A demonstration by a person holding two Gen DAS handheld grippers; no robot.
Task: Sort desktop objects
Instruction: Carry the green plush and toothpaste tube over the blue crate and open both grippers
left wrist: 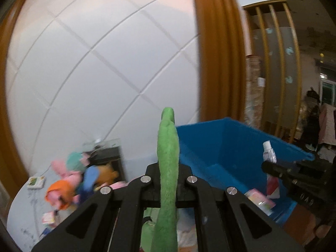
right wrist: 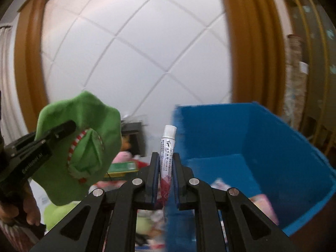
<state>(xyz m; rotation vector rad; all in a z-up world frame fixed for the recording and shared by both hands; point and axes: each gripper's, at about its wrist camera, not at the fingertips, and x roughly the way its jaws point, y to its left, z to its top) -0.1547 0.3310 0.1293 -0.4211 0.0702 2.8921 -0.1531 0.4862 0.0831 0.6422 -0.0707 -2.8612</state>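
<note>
A heap of plush toys (left wrist: 75,180) lies on the pale table (left wrist: 27,205) near its left edge, with a small card box (left wrist: 36,182) beside it and a dark box (left wrist: 109,157) behind; motion blur makes the toys hard to count. 1 blue bin (left wrist: 226,147) stands at the right, holding a few pale packets (left wrist: 260,201), blurred and partly cut off by its wall. The left gripper (left wrist: 168,180) has its jaws pinching 1 green plush toy (left wrist: 168,157), held upright above the table; the toy hides much of the bin's near left corner. The right gripper (right wrist: 166,176) has its jaws pressed on 1 white tube (right wrist: 167,147), cap up, just at the bin's left wall. Each gripper shows in the other's view.
</note>
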